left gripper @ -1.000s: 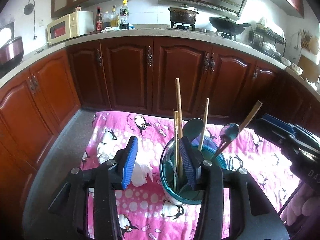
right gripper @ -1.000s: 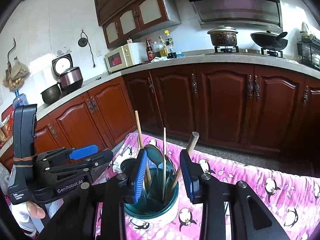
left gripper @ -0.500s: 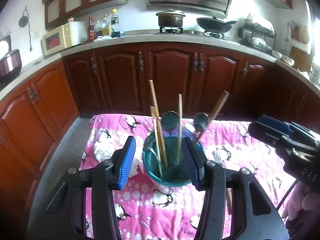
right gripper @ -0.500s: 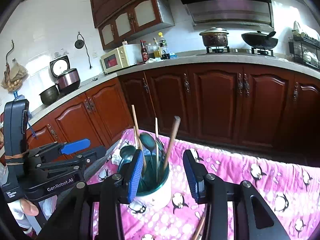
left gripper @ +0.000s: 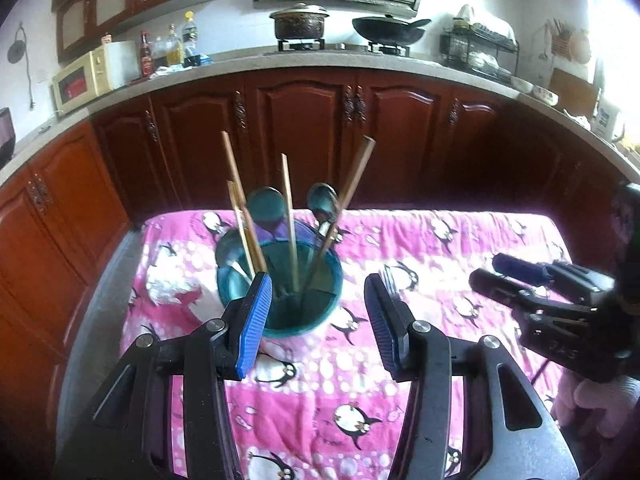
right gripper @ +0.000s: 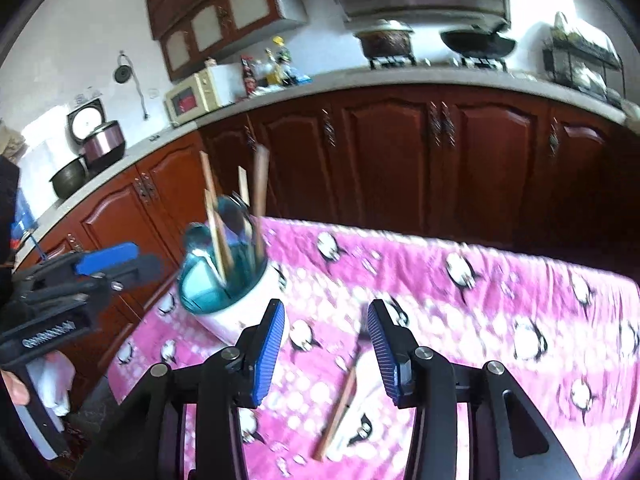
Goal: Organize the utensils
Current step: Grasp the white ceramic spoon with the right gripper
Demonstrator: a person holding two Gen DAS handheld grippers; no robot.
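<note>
A: Where the pink penguin cloth (left gripper: 400, 248) covers the worktop, what sits nearest the cameras?

B: A wooden-handled fork (right gripper: 340, 408) lies flat on the cloth, seen in the right wrist view just beyond the right hand-held gripper (right gripper: 326, 340); its metal end is blurred. In the left wrist view only its tines (left gripper: 389, 280) show beside the right pad.

A: And the utensil holder?

B: The teal-rimmed white utensil holder (left gripper: 280, 292) stands upright on the cloth toward its left end, with wooden chopsticks (left gripper: 289, 216) and metal spoons (left gripper: 267, 208) standing in it. A crumpled white tissue (left gripper: 172, 284) lies just left of it.

A: The room behind?

B: Dark red cabinet doors (left gripper: 304, 128) run under a grey counter carrying a cream microwave (left gripper: 86, 76), bottles, a lidded pot (left gripper: 299, 20) and a black wok (left gripper: 390, 30).

A: How do the tools stand?

B: The left hand-held gripper (left gripper: 320, 312) has its blue pads wide apart; the holder shows between them but nothing is touched. The right one's jaws are opening, empty, with the fork on the cloth showing between them, untouched.
</note>
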